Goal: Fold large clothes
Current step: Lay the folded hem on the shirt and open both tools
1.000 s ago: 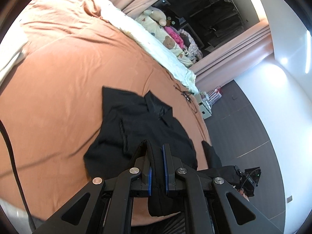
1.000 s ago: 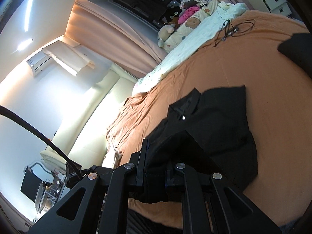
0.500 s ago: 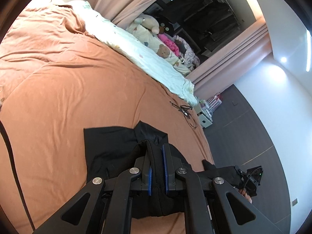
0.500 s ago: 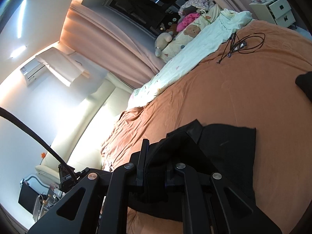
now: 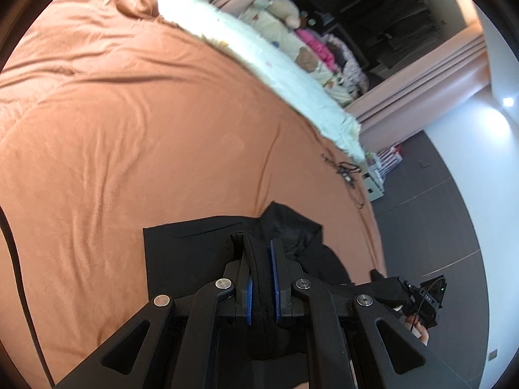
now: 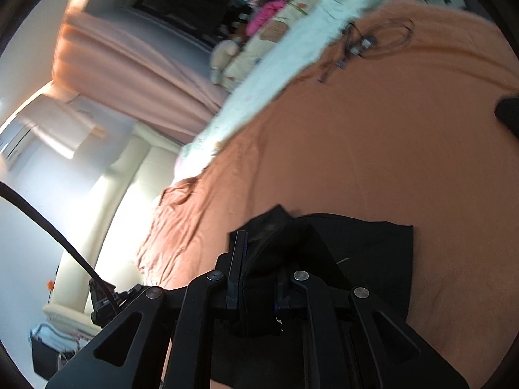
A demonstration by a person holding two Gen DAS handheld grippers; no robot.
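A black garment (image 5: pixel 194 246) lies on the orange bedcover (image 5: pixel 129 129), folded over on itself near the front edge. My left gripper (image 5: pixel 258 253) is shut on a fold of its black cloth, held between the blue pads. In the right wrist view the same garment (image 6: pixel 373 253) spreads to the right, and my right gripper (image 6: pixel 259 253) is shut on another bunched fold of it. The right gripper also shows at the lower right of the left wrist view (image 5: pixel 421 295). The cloth under both grippers is hidden.
A white blanket (image 5: pixel 259 55) and soft toys (image 5: pixel 285 9) lie along the far side of the bed. A black cable (image 6: pixel 363 45) lies on the cover near them. Another dark cloth (image 6: pixel 509 113) sits at the right edge. Grey floor (image 5: pixel 438 210) lies beyond the bed.
Both grippers have carried their folds of the garment forward over its body, so less cloth shows ahead of them. The views have swung towards the far side of the bed.
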